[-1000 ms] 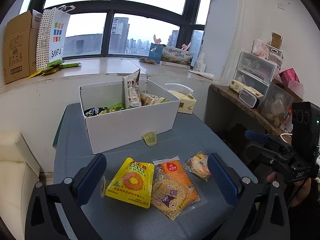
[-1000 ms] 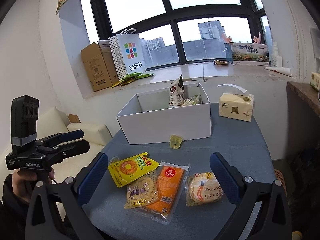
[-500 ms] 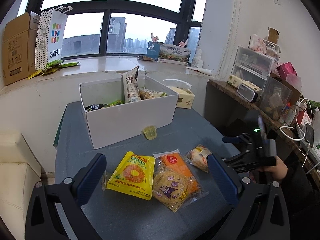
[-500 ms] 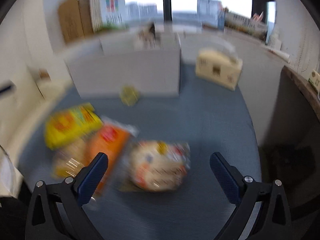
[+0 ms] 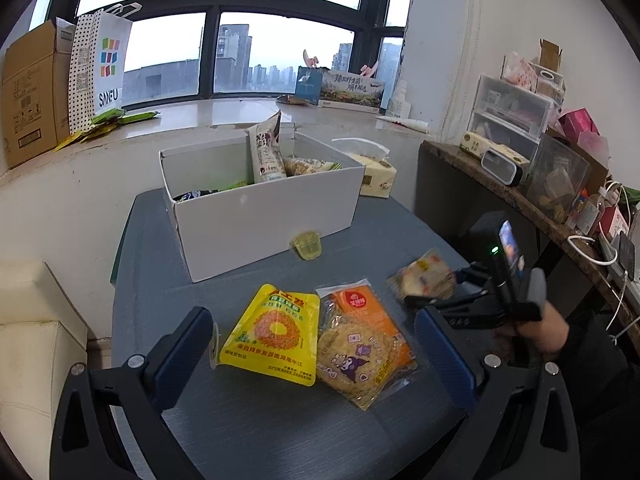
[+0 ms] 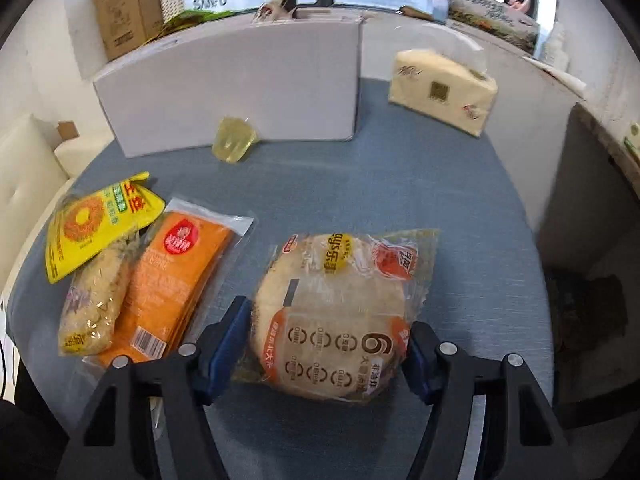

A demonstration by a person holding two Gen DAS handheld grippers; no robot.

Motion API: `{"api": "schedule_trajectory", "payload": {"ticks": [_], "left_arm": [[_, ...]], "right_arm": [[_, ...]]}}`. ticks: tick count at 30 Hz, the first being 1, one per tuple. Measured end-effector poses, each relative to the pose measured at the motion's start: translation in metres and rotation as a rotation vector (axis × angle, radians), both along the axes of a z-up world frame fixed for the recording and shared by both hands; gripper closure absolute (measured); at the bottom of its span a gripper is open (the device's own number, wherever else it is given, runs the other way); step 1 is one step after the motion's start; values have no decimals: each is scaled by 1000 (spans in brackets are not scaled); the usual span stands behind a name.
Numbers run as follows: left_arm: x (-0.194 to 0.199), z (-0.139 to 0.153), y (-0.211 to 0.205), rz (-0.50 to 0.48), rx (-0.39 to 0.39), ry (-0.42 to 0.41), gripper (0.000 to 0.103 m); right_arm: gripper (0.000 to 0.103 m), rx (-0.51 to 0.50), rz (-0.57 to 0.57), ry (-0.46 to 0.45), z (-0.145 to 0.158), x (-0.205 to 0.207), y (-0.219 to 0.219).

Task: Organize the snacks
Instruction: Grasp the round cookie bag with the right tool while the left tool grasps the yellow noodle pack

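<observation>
While the left gripper [image 5: 312, 354] hangs wide open and empty, right gripper [image 6: 326, 354] jaws are closing around the round bread pack [image 6: 336, 312], near right of the table [image 6: 400, 184].

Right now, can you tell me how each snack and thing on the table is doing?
White box: open on top, snacks inside.
Round bread packet: sealed, flat on the table, between the fingers of the right hand-held gripper, which are closing.
Yellow pouch: sealed, lying flat.
Orange packet: sealed, under the cookie bag.
Jelly cup: sealed, against the box.
Left hand-held gripper: open, empty.
</observation>
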State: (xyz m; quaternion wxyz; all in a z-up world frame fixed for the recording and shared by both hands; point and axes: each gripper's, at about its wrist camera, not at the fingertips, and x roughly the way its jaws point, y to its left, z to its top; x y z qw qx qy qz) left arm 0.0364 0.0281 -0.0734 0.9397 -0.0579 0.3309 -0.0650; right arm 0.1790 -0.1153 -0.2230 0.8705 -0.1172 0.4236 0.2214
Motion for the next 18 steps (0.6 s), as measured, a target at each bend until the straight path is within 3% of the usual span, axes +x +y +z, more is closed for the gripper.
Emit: {"api": "schedule_trajectory", "payload": {"ticks": [8, 13, 15, 18], "left_arm": [[26, -33, 13, 1, 38, 95, 0], [58, -50, 12, -81, 60, 142, 0], [80, -61, 10, -147, 57, 185, 0], [108, -80, 9, -165, 110, 258, 0]], "right_arm": [[32, 175, -35, -42, 38, -19, -29], [32, 200, -21, -69, 54, -36, -34], [32, 210, -18, -69, 56, -38, -34], [32, 210, -7, -75, 58, -42, -31]]}}
